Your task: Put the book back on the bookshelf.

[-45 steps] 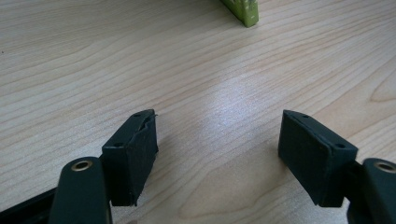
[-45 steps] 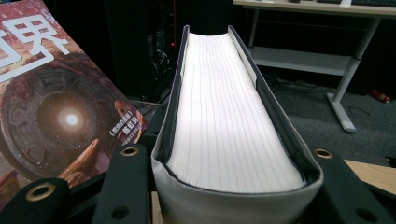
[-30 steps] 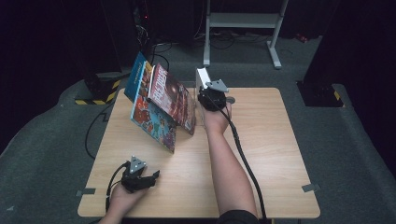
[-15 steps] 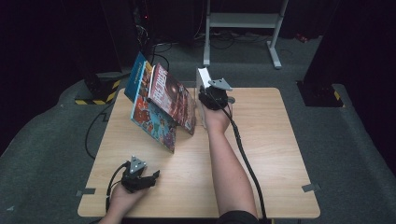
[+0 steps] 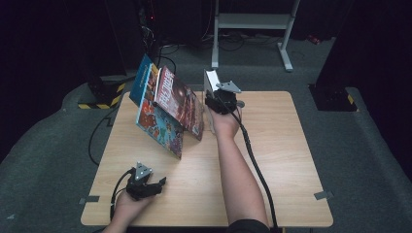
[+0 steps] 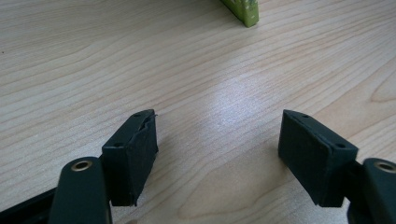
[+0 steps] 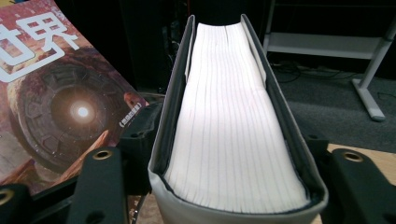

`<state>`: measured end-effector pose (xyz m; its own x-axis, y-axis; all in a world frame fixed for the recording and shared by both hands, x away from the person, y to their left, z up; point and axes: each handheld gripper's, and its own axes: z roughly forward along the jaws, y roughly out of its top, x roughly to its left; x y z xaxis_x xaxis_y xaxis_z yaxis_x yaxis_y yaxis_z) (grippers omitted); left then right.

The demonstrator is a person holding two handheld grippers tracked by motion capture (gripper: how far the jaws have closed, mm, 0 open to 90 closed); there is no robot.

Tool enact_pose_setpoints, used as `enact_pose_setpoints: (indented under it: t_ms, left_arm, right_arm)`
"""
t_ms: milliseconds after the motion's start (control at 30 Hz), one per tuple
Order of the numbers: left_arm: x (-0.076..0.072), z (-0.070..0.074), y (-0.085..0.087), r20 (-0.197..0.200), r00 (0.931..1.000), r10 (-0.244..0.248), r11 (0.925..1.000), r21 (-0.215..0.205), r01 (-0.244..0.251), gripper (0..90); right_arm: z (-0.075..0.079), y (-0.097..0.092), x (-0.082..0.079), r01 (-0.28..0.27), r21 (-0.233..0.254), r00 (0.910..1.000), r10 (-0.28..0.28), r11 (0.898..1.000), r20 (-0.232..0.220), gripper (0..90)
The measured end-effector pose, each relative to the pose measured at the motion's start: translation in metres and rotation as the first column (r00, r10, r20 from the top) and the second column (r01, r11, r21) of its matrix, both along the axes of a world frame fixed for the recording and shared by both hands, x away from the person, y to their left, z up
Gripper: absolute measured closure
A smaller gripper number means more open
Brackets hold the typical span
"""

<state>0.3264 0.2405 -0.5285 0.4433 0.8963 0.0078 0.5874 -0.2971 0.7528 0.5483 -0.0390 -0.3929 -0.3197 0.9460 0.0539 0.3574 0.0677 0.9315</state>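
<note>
A thick book with grey covers and white pages (image 7: 233,116) stands upright at the table's far edge (image 5: 211,80). My right gripper (image 7: 229,133) straddles its near end (image 5: 213,93). Its jaws have just been opening, so the book sits between them with the pads close beside the covers but not squeezing. Left of it several picture books lean together: a red-cover one (image 5: 177,99) (image 7: 60,102), a colourful one (image 5: 158,128) and a blue one (image 5: 143,77). My left gripper (image 5: 158,183) (image 6: 217,135) rests low over the near left of the table, open, with bare wood between its jaws.
The wooden table (image 5: 282,160) has bare room on its right half and along the front. A green book corner (image 6: 245,11) lies ahead of the left gripper. A white metal stand (image 5: 252,22) and cables are on the floor beyond.
</note>
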Motion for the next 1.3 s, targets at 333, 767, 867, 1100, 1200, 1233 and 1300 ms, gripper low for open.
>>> enact_pose_setpoints:
  t_ms: [333, 767, 867, 1100, 1200, 1233, 1300]
  left_arm:
    - [0.0, 0.0, 0.0, 0.0, 1.0, 0.0, 1.0, 0.0, 0.0, 28.4]
    - [0.0, 0.0, 0.0, -0.005, 1.0, 0.003, 1.0, -0.002, -0.003, 28.4]
    - [0.0, 0.0, -0.001, -0.005, 1.0, 0.003, 1.0, -0.003, -0.003, 28.4]
    - [0.0, 0.0, -0.001, -0.003, 1.0, 0.001, 1.0, -0.004, -0.001, 28.4]
    - [0.0, 0.0, -0.001, -0.003, 1.0, 0.001, 1.0, -0.004, -0.001, 28.4]
    - [0.0, 0.0, -0.001, -0.003, 1.0, 0.001, 1.0, -0.004, -0.001, 28.4]
    - [0.0, 0.0, -0.001, -0.002, 1.0, -0.001, 1.0, -0.002, 0.001, 28.4]
  right_arm:
    - [0.002, -0.002, -0.001, -0.016, -0.007, 0.9999, 0.016, 1.0, 0.005, 32.6]
    - [0.005, -0.004, -0.005, -0.026, -0.006, 0.9995, 0.026, 1.0, 0.019, 25.4]
    - [0.006, -0.004, -0.006, -0.023, -0.002, 0.9995, 0.024, 1.0, 0.019, 24.0]
    - [0.007, -0.007, -0.007, -0.028, 0.002, 0.9995, 0.028, 1.0, 0.011, 18.5]
    - [0.007, -0.01, -0.008, -0.033, 0.01, 0.9994, 0.033, 0.999, 0.008, 16.1]
    - [0.007, -0.011, -0.008, -0.033, 0.011, 0.9994, 0.033, 0.999, 0.009, 15.3]
    - [0.006, -0.012, -0.009, -0.037, 0.008, 0.9993, 0.037, 0.999, 0.004, 14.0]
